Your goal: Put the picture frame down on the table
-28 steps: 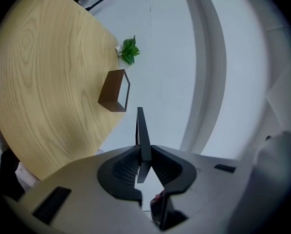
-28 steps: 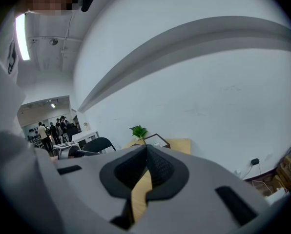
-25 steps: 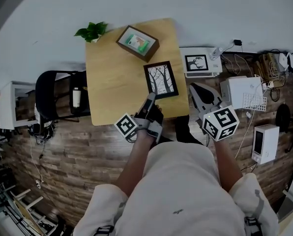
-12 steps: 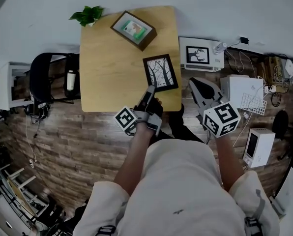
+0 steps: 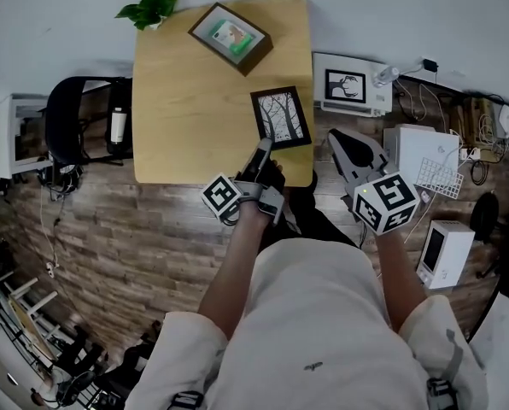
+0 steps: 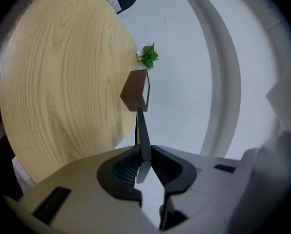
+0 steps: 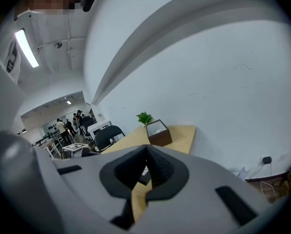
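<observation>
The picture frame (image 5: 280, 118), black-edged with a bare-tree print, lies flat over the near right corner of the wooden table (image 5: 195, 118). My left gripper (image 5: 262, 149) is shut on its near edge. In the left gripper view the picture frame (image 6: 143, 138) shows edge-on as a thin dark blade pinched in my left gripper (image 6: 142, 152). I cannot tell whether it touches the tabletop. My right gripper (image 5: 336, 139) hangs off the table's right side, shut and empty. The right gripper view shows the right gripper (image 7: 146, 151) with its pads together.
A brown deep-framed picture (image 5: 231, 37) and a small green plant (image 5: 149, 8) sit at the table's far edge. A black chair (image 5: 71, 131) stands to the left. A white unit bearing another picture (image 5: 350, 85), white boxes (image 5: 412, 156) and cables crowd the right.
The head view has shifted, so the table sits higher in the picture. The held frame looks slightly smaller and closer to the table's right edge. The right gripper has hardly moved.
</observation>
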`<state>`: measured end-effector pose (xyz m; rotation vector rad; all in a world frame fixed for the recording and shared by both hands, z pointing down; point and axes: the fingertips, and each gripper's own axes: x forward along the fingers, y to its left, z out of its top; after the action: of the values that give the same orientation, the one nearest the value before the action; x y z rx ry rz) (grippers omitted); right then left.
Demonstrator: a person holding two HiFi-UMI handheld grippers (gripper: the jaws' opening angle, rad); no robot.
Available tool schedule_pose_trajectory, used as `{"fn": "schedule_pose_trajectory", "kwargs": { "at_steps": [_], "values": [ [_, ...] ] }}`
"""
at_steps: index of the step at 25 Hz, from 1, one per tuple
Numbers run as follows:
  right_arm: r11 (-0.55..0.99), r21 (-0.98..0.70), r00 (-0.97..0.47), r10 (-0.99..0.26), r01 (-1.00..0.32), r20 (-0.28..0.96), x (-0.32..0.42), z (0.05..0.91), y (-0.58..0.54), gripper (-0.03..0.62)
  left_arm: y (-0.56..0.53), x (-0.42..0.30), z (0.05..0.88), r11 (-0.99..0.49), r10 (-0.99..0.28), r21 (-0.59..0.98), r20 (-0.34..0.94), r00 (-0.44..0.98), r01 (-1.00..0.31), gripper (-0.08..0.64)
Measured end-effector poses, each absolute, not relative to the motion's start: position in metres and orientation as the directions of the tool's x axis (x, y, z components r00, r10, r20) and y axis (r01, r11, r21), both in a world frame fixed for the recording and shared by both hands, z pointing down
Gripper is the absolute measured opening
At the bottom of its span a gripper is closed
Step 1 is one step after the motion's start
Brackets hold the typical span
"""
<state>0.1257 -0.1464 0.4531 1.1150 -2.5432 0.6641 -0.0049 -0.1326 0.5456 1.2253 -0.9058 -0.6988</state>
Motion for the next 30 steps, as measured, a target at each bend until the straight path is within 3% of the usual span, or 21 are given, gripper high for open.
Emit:
{"fn": "schedule_pose_trajectory", "kwargs": {
  "at_steps": [30],
  "values": [
    [0.589,-0.319,-0.662,-0.571,-0.743,0.486,0.128,0.495,-0.139,-0.002,-0.144,-0.006,0.611,0.318,-0.845,0.946,0.31,0.435,-0.055,0.071]
  ]
}}
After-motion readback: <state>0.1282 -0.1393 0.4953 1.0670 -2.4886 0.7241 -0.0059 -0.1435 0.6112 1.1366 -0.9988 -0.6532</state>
